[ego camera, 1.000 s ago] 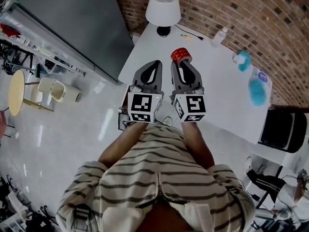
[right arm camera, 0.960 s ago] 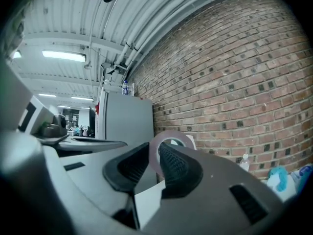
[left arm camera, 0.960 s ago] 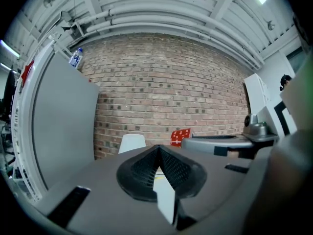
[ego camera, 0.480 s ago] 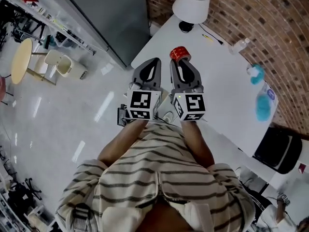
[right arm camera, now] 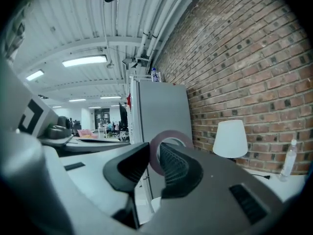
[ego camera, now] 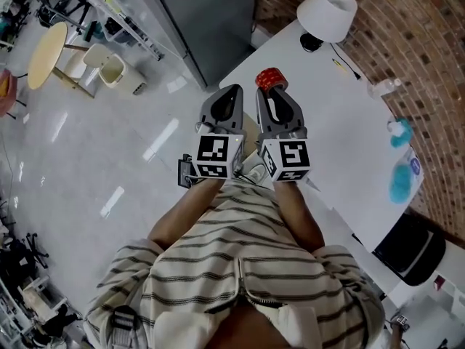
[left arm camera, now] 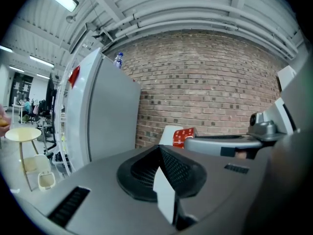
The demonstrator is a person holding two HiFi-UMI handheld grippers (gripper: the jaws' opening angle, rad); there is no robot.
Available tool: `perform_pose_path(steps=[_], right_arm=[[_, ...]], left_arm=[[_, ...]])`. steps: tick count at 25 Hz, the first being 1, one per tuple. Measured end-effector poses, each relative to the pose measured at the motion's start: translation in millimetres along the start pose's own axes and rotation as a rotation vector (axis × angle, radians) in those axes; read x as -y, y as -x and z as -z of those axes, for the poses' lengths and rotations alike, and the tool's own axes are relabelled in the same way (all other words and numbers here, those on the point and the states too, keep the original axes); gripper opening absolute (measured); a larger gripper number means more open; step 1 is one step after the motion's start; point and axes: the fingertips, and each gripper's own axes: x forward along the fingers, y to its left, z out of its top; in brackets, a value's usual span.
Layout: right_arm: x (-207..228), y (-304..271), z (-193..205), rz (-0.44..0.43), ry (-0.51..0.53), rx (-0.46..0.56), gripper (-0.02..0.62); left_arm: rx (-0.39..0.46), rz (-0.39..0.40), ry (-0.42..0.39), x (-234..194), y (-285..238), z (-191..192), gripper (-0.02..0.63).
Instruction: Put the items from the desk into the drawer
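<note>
- While the right gripper [ego camera: 272, 91] carries the red roll of tape [ego camera: 271, 78] out past the edge of the desk [ego camera: 341, 122] and above the floor [ego camera: 109, 158], its jaws stand narrow and pinch only 1 wall of the ring, near their tips. A jolt or a quick swing could make the roll pivot or slide out, and it would likely hit the floor and roll away.
- Because the roll is round and smooth, easing the squeeze too soon would drop it short. No drawer shows in any view, so I judge that the carry has some way to go.
- The left gripper [ego camera: 232, 93] sits just beside the right one, its jaws together on nothing. If the 2 bump, the knock could jar the tape loose. If this gripper has to pull the drawer open, its jaws must part first.
- A dark thing [ego camera: 187, 173] sits low by the desk's near corner, partly hidden behind the left gripper. I cannot tell what it is, and a lowered gripper could strike it.
- The lamp [ego camera: 327, 11], the clear bottle [ego camera: 383, 87] and the 2 blue things [ego camera: 402, 180] lie on the desk, well apart from the grippers. A hasty reach for them could topple the bottle or snag the lamp's cord [ego camera: 347, 62].
</note>
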Motion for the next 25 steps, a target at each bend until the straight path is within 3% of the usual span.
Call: perform_pose_path(steps=[12,25], right_arm=[[-57,-32,10,-0.138,0.007,-0.041,0.077],[-75,-48,38,-0.184,0.001,-0.136,0.077]], left_arm=[[-0.023,-0.133,0.052,-55,29,13,0.005],[-0.082,-0.172,0.104,-77,35,41,0.006]])
